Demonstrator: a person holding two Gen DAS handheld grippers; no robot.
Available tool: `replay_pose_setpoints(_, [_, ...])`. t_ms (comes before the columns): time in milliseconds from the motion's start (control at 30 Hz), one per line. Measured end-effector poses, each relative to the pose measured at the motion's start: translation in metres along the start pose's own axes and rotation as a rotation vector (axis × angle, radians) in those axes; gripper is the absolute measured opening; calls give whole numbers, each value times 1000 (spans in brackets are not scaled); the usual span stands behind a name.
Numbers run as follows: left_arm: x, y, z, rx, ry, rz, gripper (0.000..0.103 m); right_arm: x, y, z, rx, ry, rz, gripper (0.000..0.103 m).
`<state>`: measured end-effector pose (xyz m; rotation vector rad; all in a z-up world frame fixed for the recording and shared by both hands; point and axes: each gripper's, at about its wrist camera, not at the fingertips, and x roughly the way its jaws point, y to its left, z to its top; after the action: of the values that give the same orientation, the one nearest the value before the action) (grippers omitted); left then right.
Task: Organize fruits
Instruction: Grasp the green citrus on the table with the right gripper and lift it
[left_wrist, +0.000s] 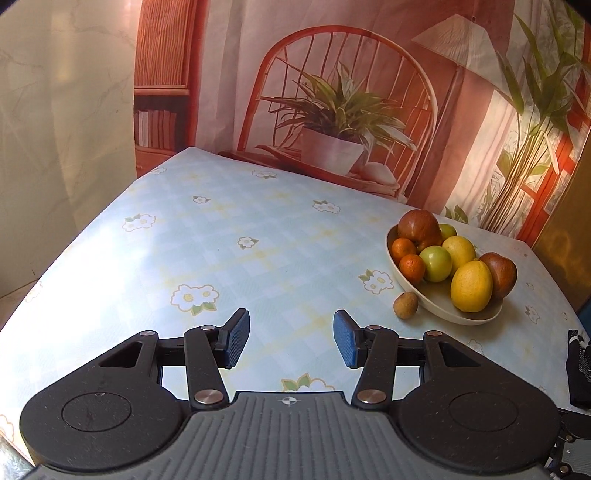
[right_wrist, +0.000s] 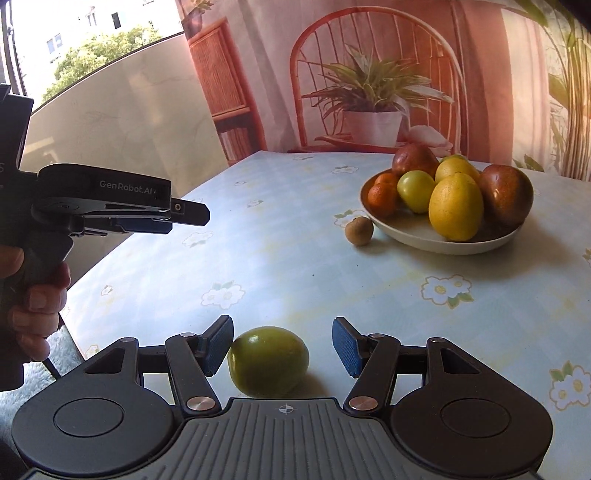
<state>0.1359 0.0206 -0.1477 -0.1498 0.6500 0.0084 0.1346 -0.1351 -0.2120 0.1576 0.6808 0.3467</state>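
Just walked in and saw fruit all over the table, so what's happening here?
A person holds a gripper in each hand, sorting fruit. The right gripper is open around a loose green fruit on the table, not yet squeezing it. The left gripper is open and empty. A bowl holds fruit; a small brown fruit lies beside it.

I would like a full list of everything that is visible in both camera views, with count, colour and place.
bowl: one, cream, far right of table.
apples: two, dark red, in bowl.
lemons: two, yellow, in bowl.
green fruits: two, in bowl.
tangerines: two, orange, in bowl.
small brown fruit: one, on cloth beside bowl.
green fruit: one, on cloth between right gripper's open fingers.
tablecloth: one, pale blue, flowered.
backdrop: one, printed chair and plant.
left gripper: open, empty.
right gripper: open.
hand: one, holding left gripper.
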Motion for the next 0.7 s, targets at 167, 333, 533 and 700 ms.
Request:
replay_pose_setpoints(167, [1, 2, -2, -8, 13, -7, 53, 7, 3, -5, 8, 45, 55, 56])
replay_pose_setpoints(333, [2, 2, -2, -12, 20, -4, 53, 8, 3, -8, 21, 57, 88, 48])
replay_pose_setpoints(533, [2, 1, -3, -7, 25, -7, 53, 12, 2, -11, 34, 87, 108, 44])
replay_pose_setpoints(700, [4, 0, -3, -2, 30, -11, 53, 12, -1, -9, 47, 90, 116, 44])
